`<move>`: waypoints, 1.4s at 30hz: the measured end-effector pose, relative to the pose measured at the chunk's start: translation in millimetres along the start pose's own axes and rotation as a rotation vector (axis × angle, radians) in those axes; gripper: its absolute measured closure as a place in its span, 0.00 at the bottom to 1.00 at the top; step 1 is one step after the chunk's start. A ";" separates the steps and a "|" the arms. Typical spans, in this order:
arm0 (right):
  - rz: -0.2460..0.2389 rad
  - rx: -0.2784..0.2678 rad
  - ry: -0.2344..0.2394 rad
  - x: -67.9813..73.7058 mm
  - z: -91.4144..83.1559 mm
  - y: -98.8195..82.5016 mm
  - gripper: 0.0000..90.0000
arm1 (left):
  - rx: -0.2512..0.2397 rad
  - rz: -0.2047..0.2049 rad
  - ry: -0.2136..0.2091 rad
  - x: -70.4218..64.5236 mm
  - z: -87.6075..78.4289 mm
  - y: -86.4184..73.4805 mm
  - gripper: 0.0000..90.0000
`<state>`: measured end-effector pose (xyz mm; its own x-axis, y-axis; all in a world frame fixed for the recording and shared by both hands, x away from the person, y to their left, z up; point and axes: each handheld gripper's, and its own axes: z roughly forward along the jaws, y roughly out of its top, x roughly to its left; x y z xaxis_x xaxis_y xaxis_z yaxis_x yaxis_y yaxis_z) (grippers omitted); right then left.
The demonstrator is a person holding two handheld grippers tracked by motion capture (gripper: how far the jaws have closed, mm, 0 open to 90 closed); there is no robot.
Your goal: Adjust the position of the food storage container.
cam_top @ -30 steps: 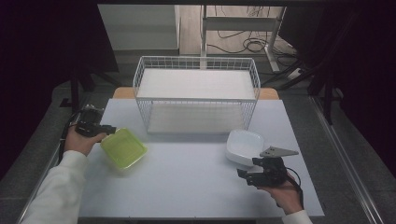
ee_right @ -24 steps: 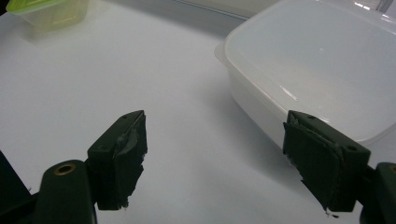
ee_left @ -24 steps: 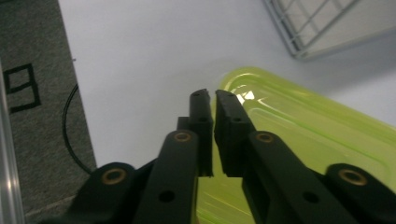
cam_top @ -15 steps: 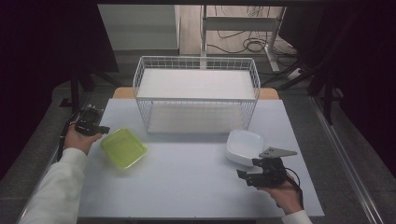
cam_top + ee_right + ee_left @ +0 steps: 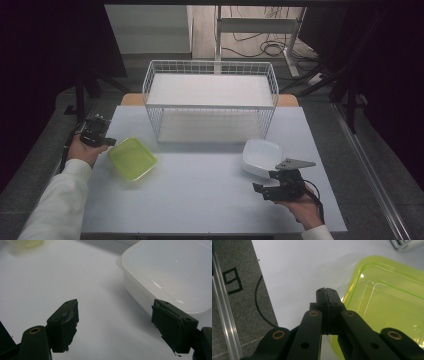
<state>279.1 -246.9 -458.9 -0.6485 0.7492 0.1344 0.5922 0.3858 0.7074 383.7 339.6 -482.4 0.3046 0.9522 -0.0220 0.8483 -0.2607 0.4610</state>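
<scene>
**Pinching the green tub's rim while the other gripper waits open**

Clamping down at the left edge of the desk (image 5: 210, 200), the left gripper (image 5: 326, 293) has its two black jaws pressed together, and the thin clear rim of the green tub (image 5: 384, 307) appears caught between them at the tub's near corner. From the high view, that left gripper (image 5: 107, 142) sits just at the left corner of the green tub (image 5: 132, 158), which lies flat on the desk, turned at an angle, open side up and empty. The jaws have just been closing onto that rim.

On the right side, the right gripper (image 5: 115, 322) stands wide open with nothing between its worn pads (image 5: 68, 322). The white tub (image 5: 172, 272) lies just ahead and to one side of it, close to one pad but not touching. In the high view the right gripper (image 5: 260, 189) sits just in front of the white tub (image 5: 262, 155), which also rests flat on the desk.

A white wire basket (image 5: 210, 102) stands at the far middle of the desk, behind both tubs and apart from them.
</scene>
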 end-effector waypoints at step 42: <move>-0.010 0.006 0.016 5.8 4.6 3.9 0.24 | -0.006 -0.005 -0.215 -63.4 3.2 -32.5 1.00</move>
<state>279.9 -238.6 -458.6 -0.6619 0.7366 0.1388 0.5888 0.3963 0.7045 338.1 287.2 -498.9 0.3866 0.8973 -0.2130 0.8476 -0.2547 0.4655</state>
